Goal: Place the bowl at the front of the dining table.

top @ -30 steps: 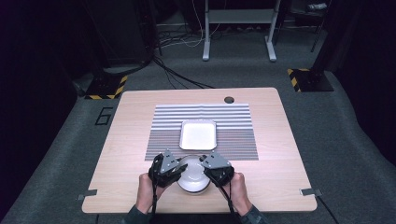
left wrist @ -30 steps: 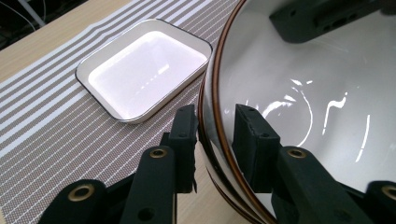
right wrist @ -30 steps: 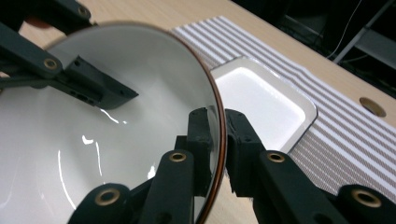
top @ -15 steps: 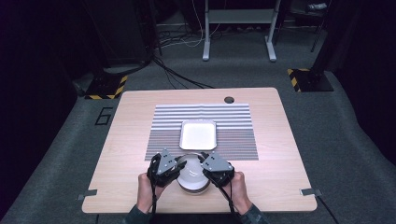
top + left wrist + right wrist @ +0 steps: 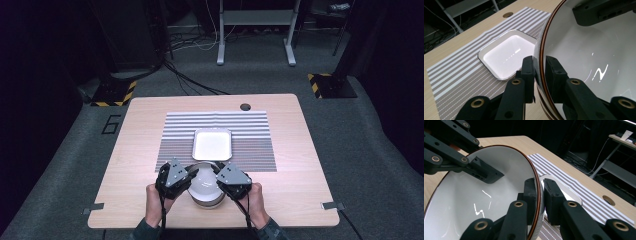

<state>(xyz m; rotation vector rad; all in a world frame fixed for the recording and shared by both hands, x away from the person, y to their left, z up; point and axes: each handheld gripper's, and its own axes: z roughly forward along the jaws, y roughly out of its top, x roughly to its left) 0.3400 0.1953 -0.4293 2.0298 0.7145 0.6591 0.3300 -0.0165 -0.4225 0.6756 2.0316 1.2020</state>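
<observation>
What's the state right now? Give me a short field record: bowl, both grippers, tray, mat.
bowl: white bowl with a brown rim, near the table's front edge, at the mat's near border
left gripper: left gripper shut on the bowl's rim, one jaw inside, one outside; its jaws have just been closing
right gripper: right gripper shut on the opposite rim, same way
tray: white rectangular tray, empty, on the mat just beyond the bowl
mat: striped mat at the middle of the wooden table
</observation>
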